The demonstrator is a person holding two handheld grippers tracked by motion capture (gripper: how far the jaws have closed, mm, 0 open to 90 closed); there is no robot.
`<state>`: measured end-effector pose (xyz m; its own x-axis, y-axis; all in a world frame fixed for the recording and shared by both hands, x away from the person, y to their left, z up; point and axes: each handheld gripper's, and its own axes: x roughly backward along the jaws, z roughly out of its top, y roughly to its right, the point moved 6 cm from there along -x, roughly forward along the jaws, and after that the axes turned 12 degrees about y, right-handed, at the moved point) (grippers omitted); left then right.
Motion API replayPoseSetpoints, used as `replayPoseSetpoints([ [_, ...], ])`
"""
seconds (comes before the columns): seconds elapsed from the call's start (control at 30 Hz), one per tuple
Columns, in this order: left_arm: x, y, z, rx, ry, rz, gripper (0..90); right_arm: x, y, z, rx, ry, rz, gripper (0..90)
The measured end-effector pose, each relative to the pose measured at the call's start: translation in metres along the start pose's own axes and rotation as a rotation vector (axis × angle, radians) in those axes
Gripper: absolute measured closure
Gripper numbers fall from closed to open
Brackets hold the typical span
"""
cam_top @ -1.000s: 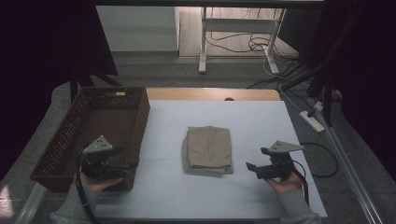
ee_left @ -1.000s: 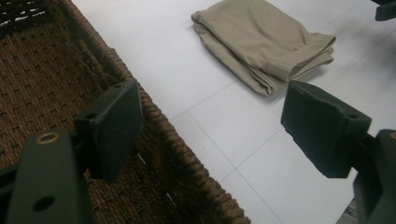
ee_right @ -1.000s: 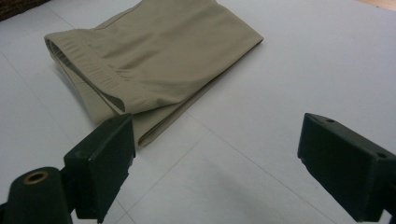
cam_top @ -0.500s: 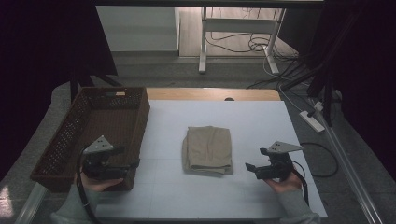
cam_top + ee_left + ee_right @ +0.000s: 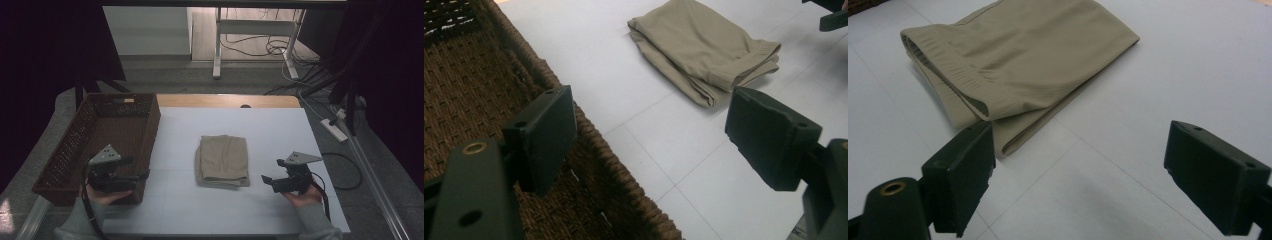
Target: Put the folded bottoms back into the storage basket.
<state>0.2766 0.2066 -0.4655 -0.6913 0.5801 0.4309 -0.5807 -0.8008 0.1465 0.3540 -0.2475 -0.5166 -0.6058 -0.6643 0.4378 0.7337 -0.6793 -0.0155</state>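
A folded tan garment (image 5: 222,160) lies flat in the middle of the white table (image 5: 240,125), also seen as the garment (image 5: 704,47) and garment (image 5: 1018,65) from the two gripper views. A brown wicker basket (image 5: 80,145) stands at the table's left edge. My left gripper (image 5: 141,176) hovers at the basket's near right corner, open, nothing between its jaws; one jaw is over the basket rim (image 5: 619,170). My right gripper (image 5: 266,181) is open just right of the garment's near corner, empty.
Bare white table surface (image 5: 225,210) lies in front of the garment and between the grippers. Behind the table are a desk frame (image 5: 255,35) and floor cables (image 5: 310,70); a power strip (image 5: 336,129) lies on the floor at the right.
Both grippers have stayed nearly still; the right one has shifted slightly toward the garment.
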Motion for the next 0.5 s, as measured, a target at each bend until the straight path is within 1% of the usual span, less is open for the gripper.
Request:
replayPoseSetpoints([
  [0.13,-0.0016,0.0019,0.0027,-0.004,0.005,-0.005,19.7,0.0008,-0.0020,0.0009,0.007,0.008,0.000,14.2],
  [0.23,-0.0036,0.0032,0.0037,-0.005,0.005,-0.009,19.7,0.0011,-0.0034,0.0003,0.014,0.001,0.000,14.2],
  [0.5,-0.0067,0.0044,0.0064,-0.004,0.008,-0.017,19.6,-0.0012,-0.0045,-0.0009,0.013,-0.004,0.005,14.2],
])
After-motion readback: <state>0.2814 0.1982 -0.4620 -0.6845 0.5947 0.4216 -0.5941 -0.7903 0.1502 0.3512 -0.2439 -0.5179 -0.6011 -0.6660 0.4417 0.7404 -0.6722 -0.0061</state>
